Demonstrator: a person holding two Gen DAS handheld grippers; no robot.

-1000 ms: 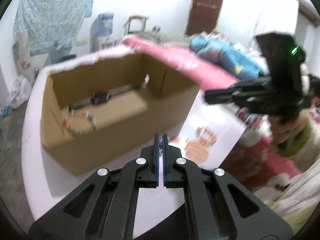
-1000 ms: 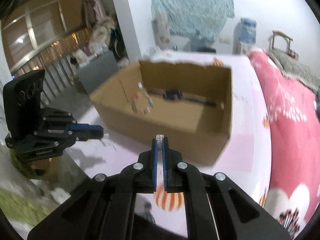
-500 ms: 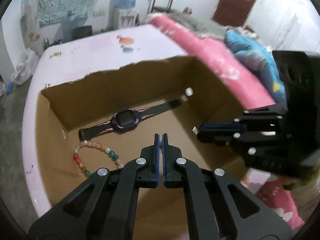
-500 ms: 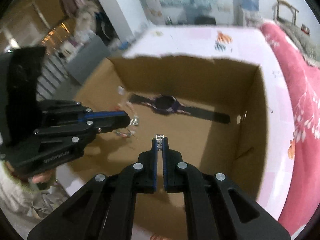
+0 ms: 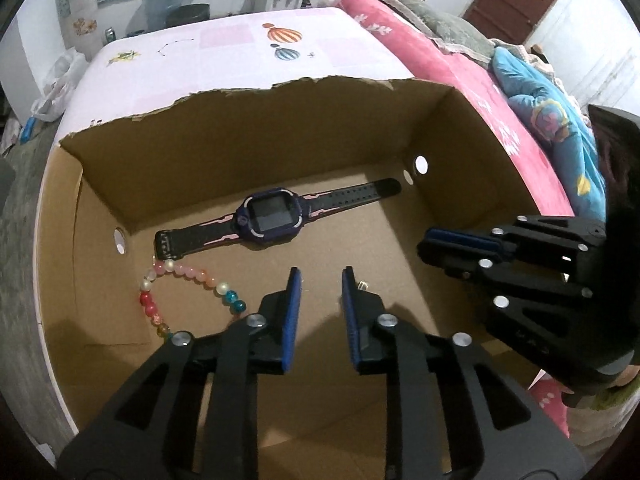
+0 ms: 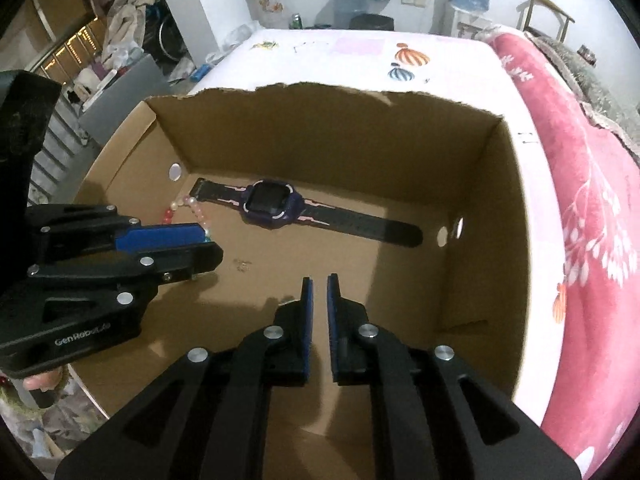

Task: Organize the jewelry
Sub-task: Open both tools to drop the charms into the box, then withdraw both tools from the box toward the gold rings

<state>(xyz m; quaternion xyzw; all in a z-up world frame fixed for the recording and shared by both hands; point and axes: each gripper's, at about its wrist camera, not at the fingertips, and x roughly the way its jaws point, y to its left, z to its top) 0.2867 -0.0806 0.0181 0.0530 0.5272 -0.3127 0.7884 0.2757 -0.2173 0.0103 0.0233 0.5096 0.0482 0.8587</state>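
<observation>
Both grippers just opening, empty: left black gripper [image 5: 320, 280], right black gripper [image 6: 319, 286]. Left finger is hiding part of colourful bead bracelet [image 5: 188, 276] in torn brown cardboard box [image 5: 248, 120].

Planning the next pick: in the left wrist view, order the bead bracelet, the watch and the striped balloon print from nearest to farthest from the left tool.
1. Bead bracelet, on the box floor, just left of the left tool.
2. Watch, beyond it, along the back wall.
3. Striped balloon print, outside the box, on the pink sheet.

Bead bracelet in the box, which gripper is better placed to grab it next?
Left, probably. The left gripper, jaws just opened and empty, stands right beside the bead bracelet; the right gripper, jaws also just opened and empty, hangs across the cardboard box.
</observation>
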